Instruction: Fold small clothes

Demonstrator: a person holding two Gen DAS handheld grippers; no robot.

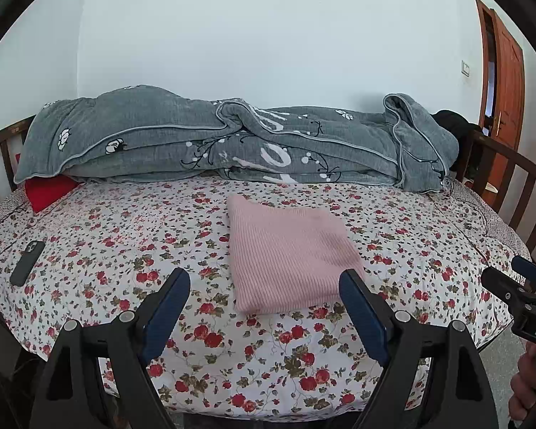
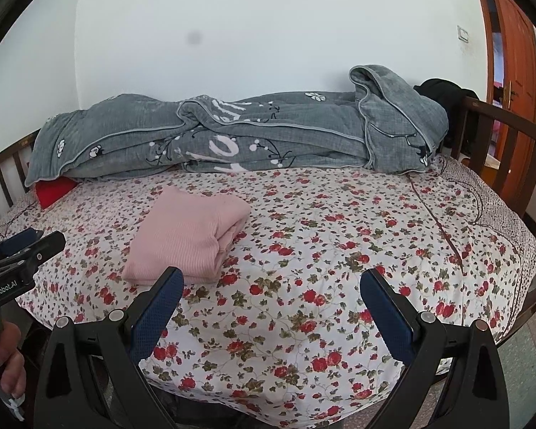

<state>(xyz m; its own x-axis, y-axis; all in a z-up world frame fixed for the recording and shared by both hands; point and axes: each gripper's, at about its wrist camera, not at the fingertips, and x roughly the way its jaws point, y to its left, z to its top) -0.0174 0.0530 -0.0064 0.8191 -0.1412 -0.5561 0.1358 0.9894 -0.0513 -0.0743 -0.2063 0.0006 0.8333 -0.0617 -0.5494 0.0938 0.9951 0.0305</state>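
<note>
Bed w/ floral sheet [image 1: 125, 236], grey quilt [image 1: 203, 143] bunched along the wall; pink garment [image 1: 289, 254] lies folded mid-bed; your left hand-held gripper [image 1: 264, 287] hovers just before it, jaws spread, nothing held; right hand-held gripper [image 2: 271, 286] likewise released; phone [image 1: 26, 262] at left.

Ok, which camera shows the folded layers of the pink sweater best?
The right wrist view: the pink sweater shows its right edge there, with the stacked folds visible. The left wrist view shows mainly its flat ribbed top, the layers hidden.
</note>
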